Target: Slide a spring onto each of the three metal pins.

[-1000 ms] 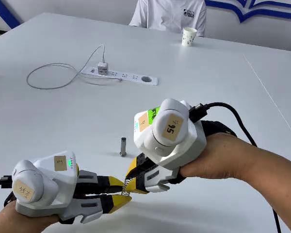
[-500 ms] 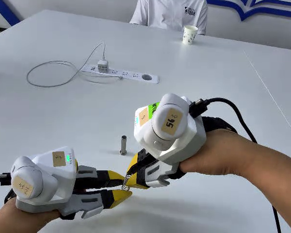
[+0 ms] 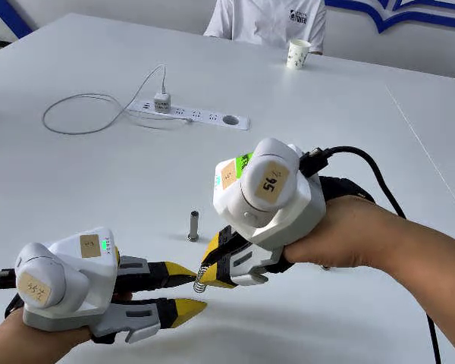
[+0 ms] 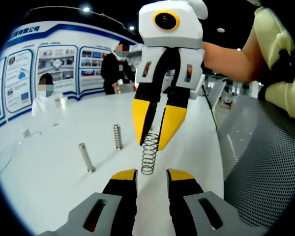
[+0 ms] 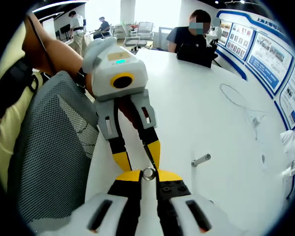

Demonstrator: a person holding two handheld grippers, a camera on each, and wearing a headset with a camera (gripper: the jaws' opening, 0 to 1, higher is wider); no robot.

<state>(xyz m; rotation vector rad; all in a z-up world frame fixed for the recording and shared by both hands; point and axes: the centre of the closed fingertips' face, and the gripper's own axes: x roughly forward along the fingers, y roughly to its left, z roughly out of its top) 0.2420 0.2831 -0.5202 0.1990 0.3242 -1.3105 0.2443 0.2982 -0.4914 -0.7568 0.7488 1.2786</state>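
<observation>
- One spring (image 4: 148,153) pinched in the right gripper (image 4: 152,141) – hanging above the table (image 3: 98,182), by its near edge.
- Wide-open jaws on the left gripper (image 4: 152,173) – spring's lower end sits between their tips.
- Bare pin (image 4: 86,157) upright nearby.

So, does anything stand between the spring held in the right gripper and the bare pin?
Nothing lies on the table between them. The spring, held by the right gripper, has its lower end between the jaws of the open left gripper. The jaw on the side of the bare pin is the one thing near that path.
</observation>
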